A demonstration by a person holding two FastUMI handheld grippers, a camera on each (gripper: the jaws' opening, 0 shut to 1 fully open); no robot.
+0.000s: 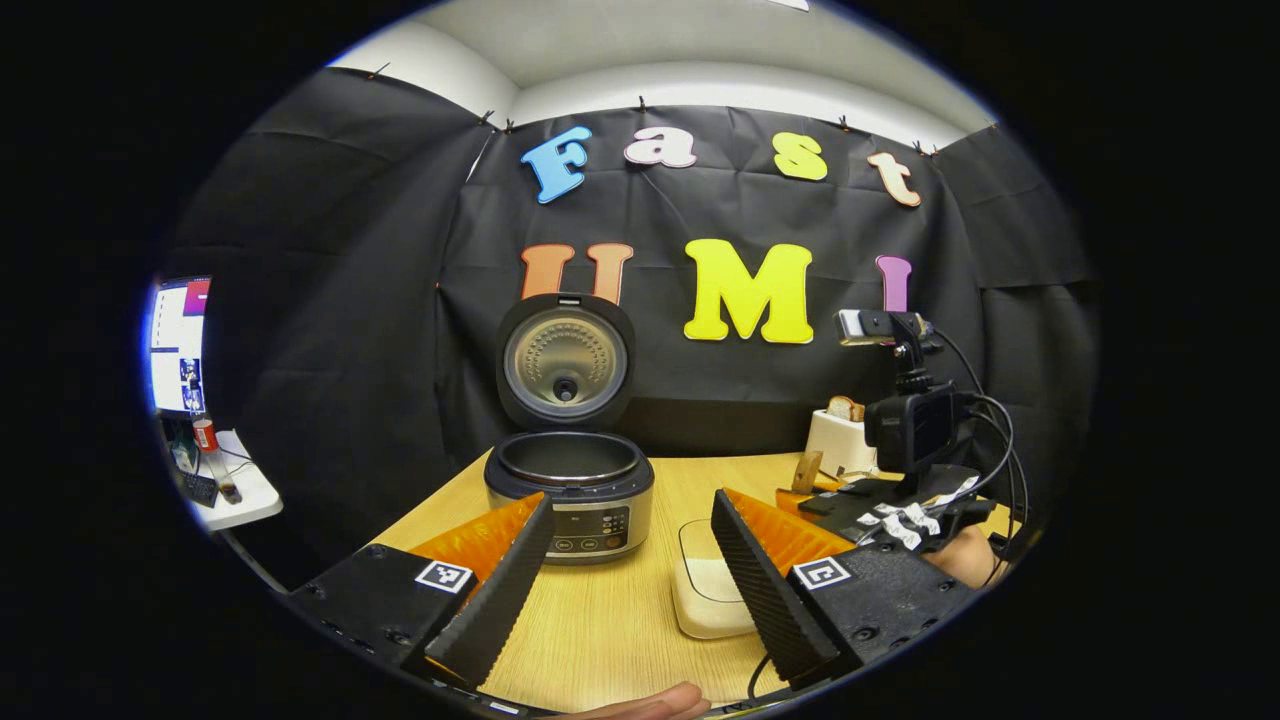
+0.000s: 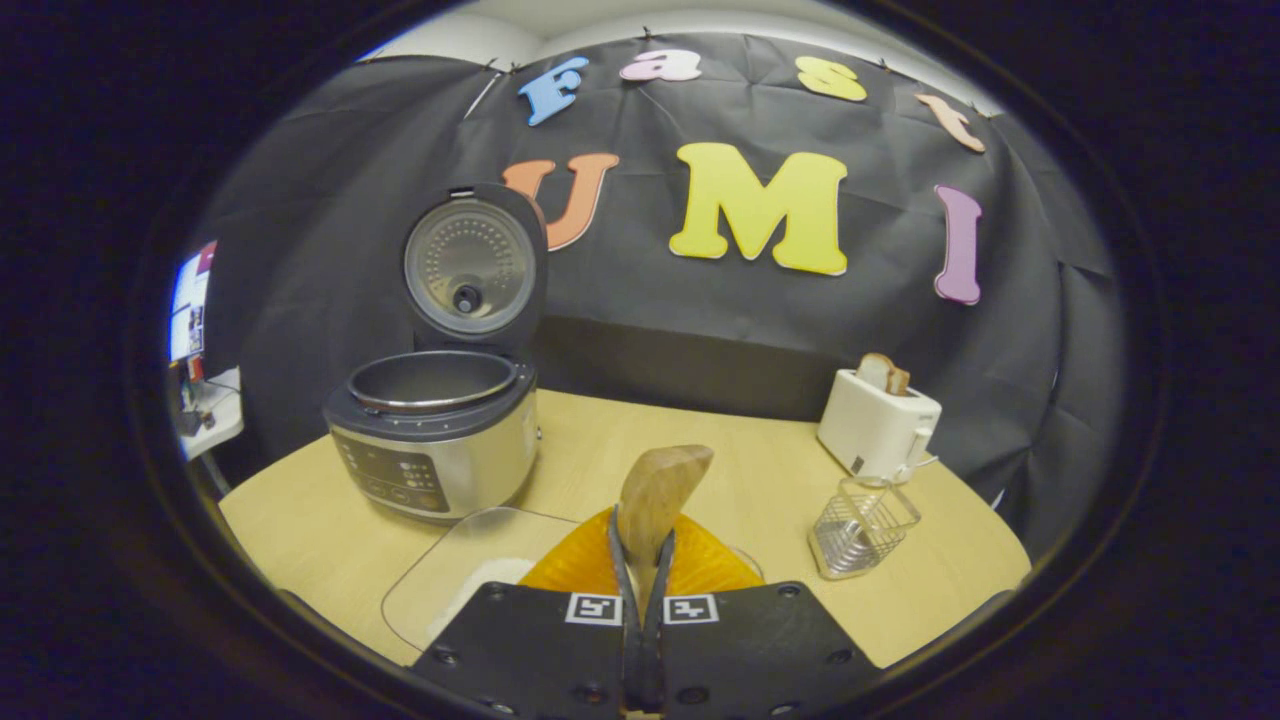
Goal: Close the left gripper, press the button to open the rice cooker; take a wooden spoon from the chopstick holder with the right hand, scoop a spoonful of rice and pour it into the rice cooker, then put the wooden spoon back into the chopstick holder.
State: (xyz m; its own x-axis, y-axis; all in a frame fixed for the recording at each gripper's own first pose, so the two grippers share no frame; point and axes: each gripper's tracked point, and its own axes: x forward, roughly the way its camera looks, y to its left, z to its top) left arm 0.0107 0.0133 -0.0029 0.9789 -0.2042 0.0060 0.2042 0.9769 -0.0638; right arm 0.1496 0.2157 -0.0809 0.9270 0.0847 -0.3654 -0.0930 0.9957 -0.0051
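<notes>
In the right gripper view, the right gripper [image 2: 640,560] has its fingers [image 2: 625,560] pressed together on the handle of the wooden spoon [image 2: 657,490], whose bowl stands up and forward above the fingertips, over the table [image 2: 760,470]. Just below and to the left of the fingers lies a clear-lidded container of rice [image 2: 470,565], its near edge passing under the gripper body. Farther out on the left stands the rice cooker [image 2: 435,440], its lid [image 2: 472,265] raised upright and the inner pot exposed. To the right of the spoon the wire chopstick holder [image 2: 862,525] sits on the table, just in front of a white toaster [image 2: 878,420] with a slice of bread in its slot. In the left gripper view, the left gripper [image 1: 630,570] is held low and level above the table [image 1: 600,620], with its fingers [image 1: 500,590] spread wide apart and nothing between them; they frame the front panel of the rice cooker [image 1: 570,490] ahead, whose lid [image 1: 566,365] is open. The rice container [image 1: 705,585] lies between the fingers and slightly right. At the right of that view the right gripper [image 1: 900,500], with its camera and cables, is carried by a hand [image 1: 965,555] beside the toaster [image 1: 840,440]. A fingertip [image 1: 650,703] shows at the bottom edge of the view.
</notes>
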